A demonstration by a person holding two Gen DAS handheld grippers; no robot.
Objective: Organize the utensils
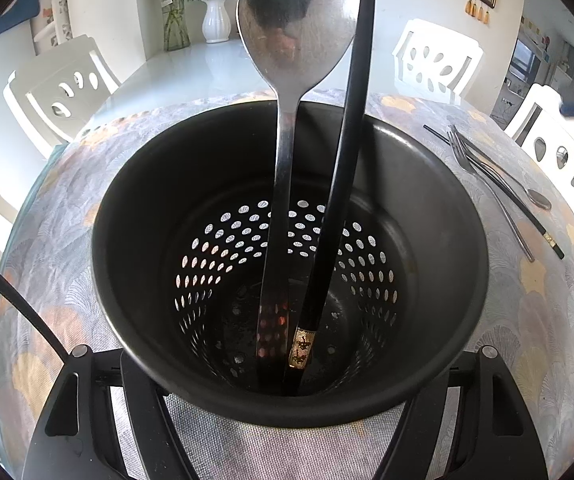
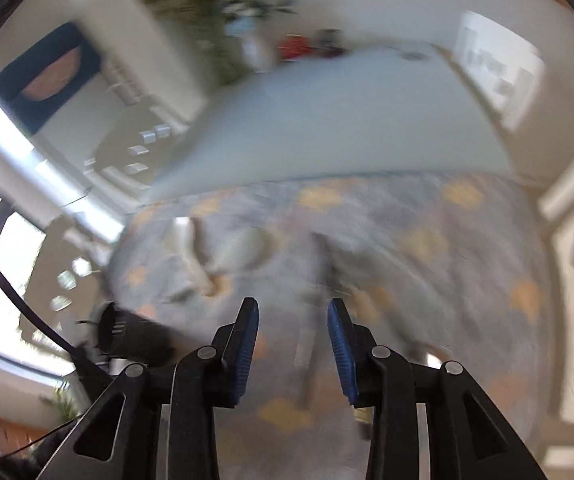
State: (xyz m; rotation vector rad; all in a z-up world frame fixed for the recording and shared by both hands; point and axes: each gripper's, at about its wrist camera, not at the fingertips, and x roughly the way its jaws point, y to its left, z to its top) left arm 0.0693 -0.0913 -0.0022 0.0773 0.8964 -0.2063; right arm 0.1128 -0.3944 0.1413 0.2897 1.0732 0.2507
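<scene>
In the left wrist view a black perforated utensil holder stands on the patterned tablecloth, and my left gripper is shut on its near rim. A metal spoon and a black chopstick stand inside it. At the right of the cloth lie a fork, a small spoon and another black chopstick. In the blurred right wrist view my right gripper is open and empty above the cloth; smeared grey utensil shapes lie ahead of it.
White chairs surround the table. A white vase and a glass vase with flowers stand on the far white tabletop. A dark cylinder, likely the holder, shows at the left in the right wrist view.
</scene>
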